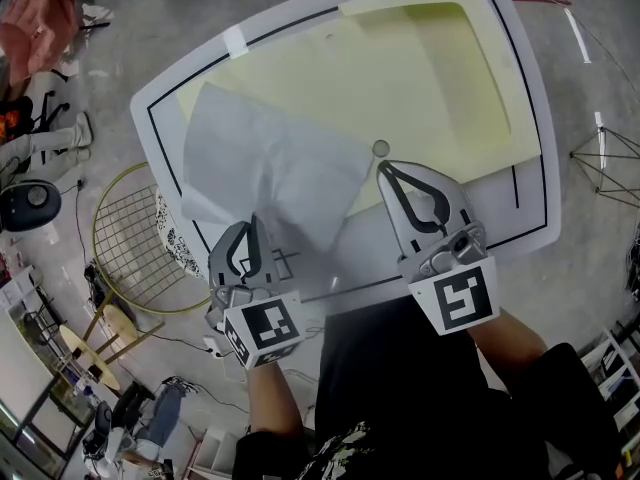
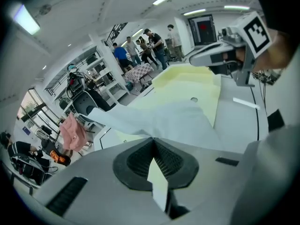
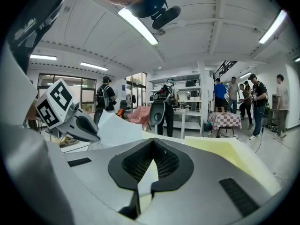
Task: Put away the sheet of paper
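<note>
Pinching the near corner of the sheet of paper (image 1: 270, 163), spread across the yellow mat (image 1: 440, 78), lets your left hand-held gripper (image 1: 256, 221) drag it clear; right hand-held gripper (image 1: 384, 167) clenched, empty, at that mat's near edge.

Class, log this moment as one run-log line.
left tool: shut on sheet of paper | right tool: shut, empty | sheet of paper: partly on yellow mat

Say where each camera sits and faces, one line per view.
Head view: on the head, steeply down at the table; forearms, left gripper, right gripper show.
Left gripper view: on it, along jaws shut on the sheet of paper; right gripper shows.
Right gripper view: on it, along shut jaws, roomward; left gripper shows.
All share the sheet of paper.
</note>
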Demonstrator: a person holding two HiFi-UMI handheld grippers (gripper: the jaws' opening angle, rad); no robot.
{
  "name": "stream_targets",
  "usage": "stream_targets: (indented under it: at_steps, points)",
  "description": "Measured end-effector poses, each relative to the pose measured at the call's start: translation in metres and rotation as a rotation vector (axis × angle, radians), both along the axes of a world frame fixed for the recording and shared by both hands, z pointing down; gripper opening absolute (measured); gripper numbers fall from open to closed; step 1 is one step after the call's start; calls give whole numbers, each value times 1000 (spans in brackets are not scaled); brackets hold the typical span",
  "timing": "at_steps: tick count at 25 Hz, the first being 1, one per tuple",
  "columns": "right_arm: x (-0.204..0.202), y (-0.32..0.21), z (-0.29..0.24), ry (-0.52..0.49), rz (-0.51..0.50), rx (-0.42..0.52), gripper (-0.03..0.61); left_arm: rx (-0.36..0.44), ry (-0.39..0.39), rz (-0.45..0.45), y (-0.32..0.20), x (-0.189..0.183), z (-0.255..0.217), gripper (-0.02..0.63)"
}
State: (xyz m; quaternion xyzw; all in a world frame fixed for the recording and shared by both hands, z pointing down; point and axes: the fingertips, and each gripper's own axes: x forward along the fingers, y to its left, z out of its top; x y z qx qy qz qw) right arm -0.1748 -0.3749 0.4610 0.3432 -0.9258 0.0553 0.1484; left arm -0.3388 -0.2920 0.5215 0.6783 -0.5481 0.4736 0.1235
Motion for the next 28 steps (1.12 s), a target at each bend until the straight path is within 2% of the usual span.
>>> stream_targets:
  at_steps: [5, 12, 23, 25, 28]
  points:
    - [-1, -5, 4, -2, 10, -10, -1, -50, -26, 33, -6, -8, 8, 2]
    - [1, -12, 1, -12, 16, -15, -1, -108, -28, 101, -21, 2, 16, 2]
    - [15, -19, 5, -20, 32, -23, -2, -134, -16, 138, -43, 21, 26, 2]
    - [16, -20, 4, -22, 37, -23, -2, -131, 25, 116, -47, 23, 26, 2]
    - [21, -20, 2, -27, 47, -19, -2, -125, 144, 48, -54, 29, 24, 2]
